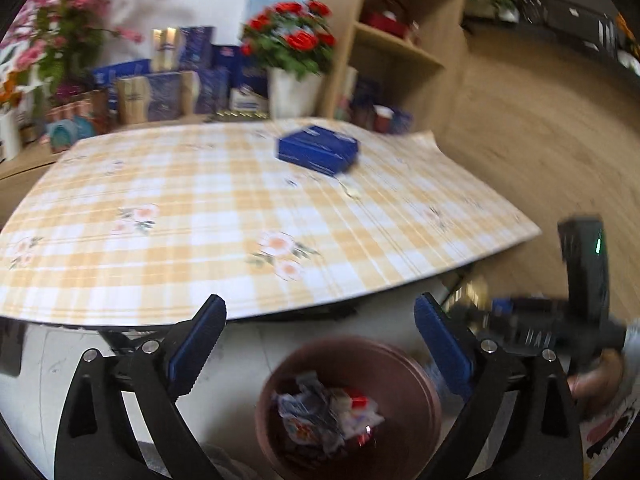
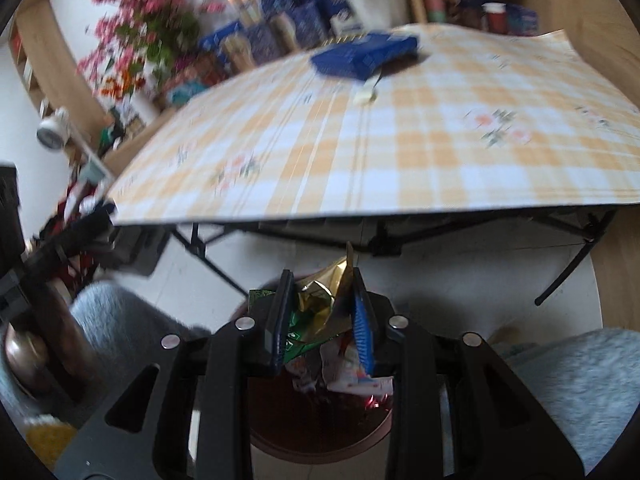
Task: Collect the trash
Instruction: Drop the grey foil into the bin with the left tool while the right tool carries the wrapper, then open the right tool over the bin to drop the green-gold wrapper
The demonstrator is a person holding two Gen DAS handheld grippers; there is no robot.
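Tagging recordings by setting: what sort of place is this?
Probably a home living or dining room: a folding table under a plaid floral cloth, potted flowers and boxes along the wall, a wooden shelf, and a brown bin of wrappers on the floor.

Right tongs (image 2: 320, 312) clamp a crumpled wrapper (image 2: 320, 300) above the bin (image 2: 320, 436).

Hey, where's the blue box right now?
The flat blue cardboard box lies on the far part of the yellow checked tablecloth in both wrist views, near the white pot of red flowers, with a small pale scrap beside it.
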